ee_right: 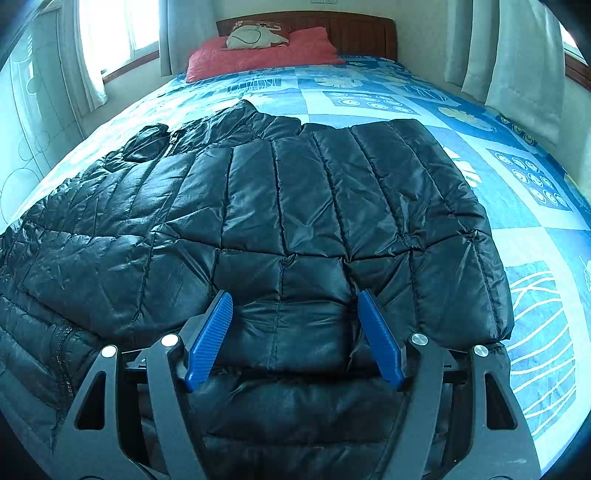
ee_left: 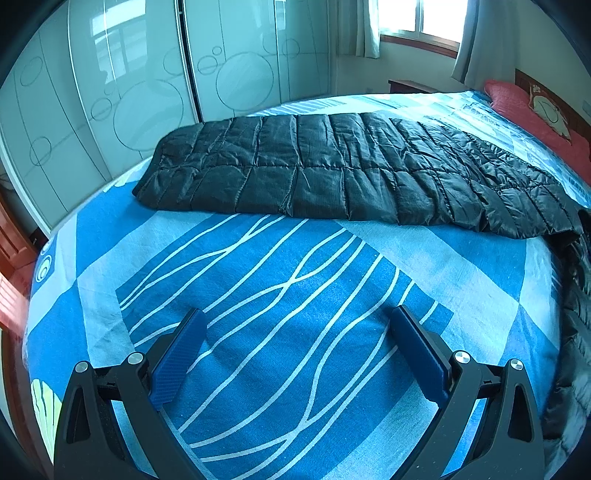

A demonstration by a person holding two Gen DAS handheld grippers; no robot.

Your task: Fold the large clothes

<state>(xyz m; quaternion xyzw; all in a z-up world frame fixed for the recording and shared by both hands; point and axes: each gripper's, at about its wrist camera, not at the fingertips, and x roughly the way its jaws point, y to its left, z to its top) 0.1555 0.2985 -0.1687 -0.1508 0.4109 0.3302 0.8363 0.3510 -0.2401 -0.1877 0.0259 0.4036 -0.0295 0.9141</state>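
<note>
A black quilted puffer jacket [ee_left: 332, 173] lies spread on the bed, partly folded into a long flat shape. In the right wrist view it [ee_right: 295, 206] fills the middle, with its zipper edge at the lower left. My left gripper [ee_left: 299, 325] is open and empty, over bare bedsheet well short of the jacket's near edge. My right gripper [ee_right: 295, 306] is open right above the jacket's near part, its blue fingers [ee_right: 210, 336] either side of a quilted panel, holding nothing.
The bed has a blue patterned sheet [ee_left: 258, 280]. Red pillows [ee_right: 258, 51] and a wooden headboard [ee_right: 362, 33] are at the far end. Glass wardrobe doors [ee_left: 110, 92] stand beyond the bed's left side. Curtained windows [ee_right: 110, 33] flank the bed.
</note>
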